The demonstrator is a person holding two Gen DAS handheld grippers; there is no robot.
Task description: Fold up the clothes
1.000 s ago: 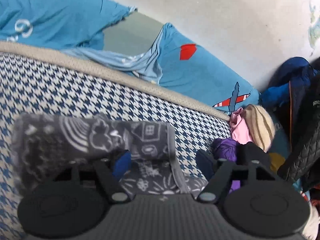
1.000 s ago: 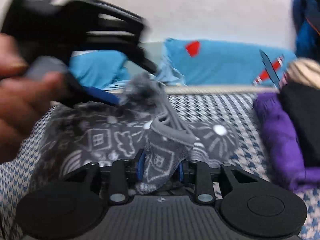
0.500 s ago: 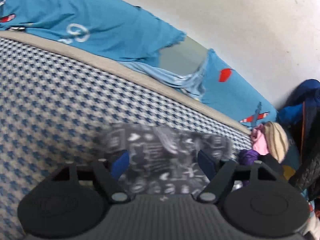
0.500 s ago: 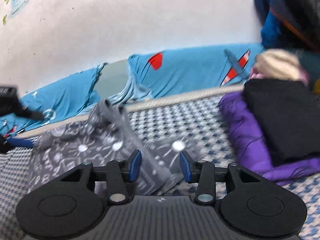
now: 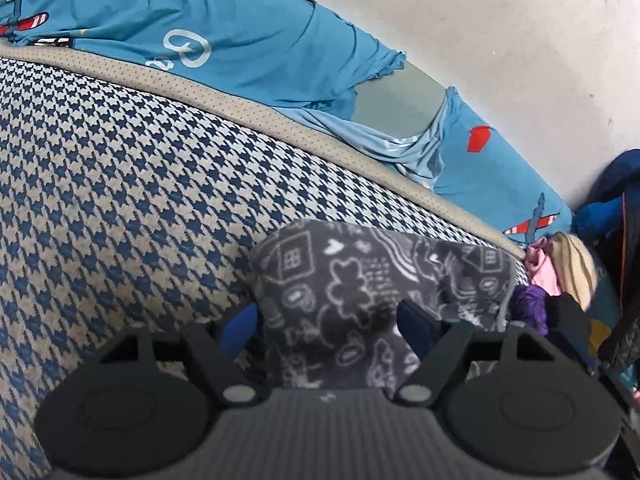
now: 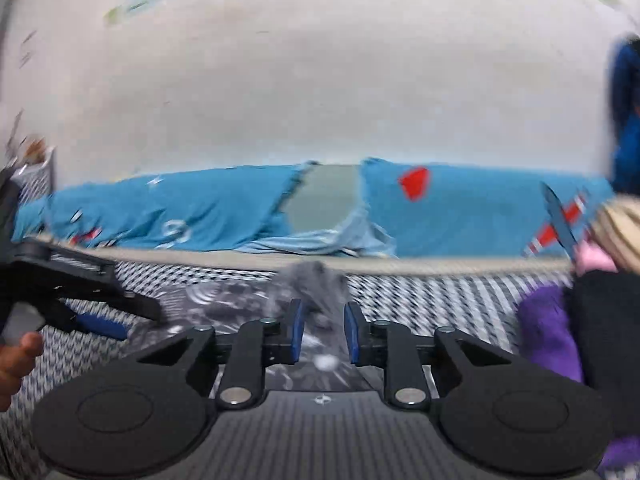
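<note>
A grey garment (image 5: 360, 280) printed with white doodles lies folded on the houndstooth bed cover (image 5: 120, 180). My left gripper (image 5: 328, 316) stands open low over it, and the cloth fills the gap between its blue pads (image 5: 416, 320). The right wrist view is blurred. There my right gripper (image 6: 322, 308) has its jaws closing on a raised tuft of the same garment (image 6: 316, 280), which sits pinched at the fingertips above the flat part (image 6: 224, 300). At the left of that view the left gripper's blue finger (image 6: 100, 326) rests at the garment's left edge, held by a hand (image 6: 16, 360).
A blue sheet with aeroplanes (image 5: 200, 40) lies bunched along the wall behind the bed. A pile sits at the right: purple cloth (image 6: 548, 332), a black piece (image 6: 600, 320), a pink one (image 5: 540, 276) and a striped beige one (image 5: 572, 268). Dark jackets (image 5: 624, 240) hang beyond.
The left gripper slid left along the bed until the garment lay between its fingers. The right gripper let go of a fold, opened, rose, then narrowed on a lifted tuft.
</note>
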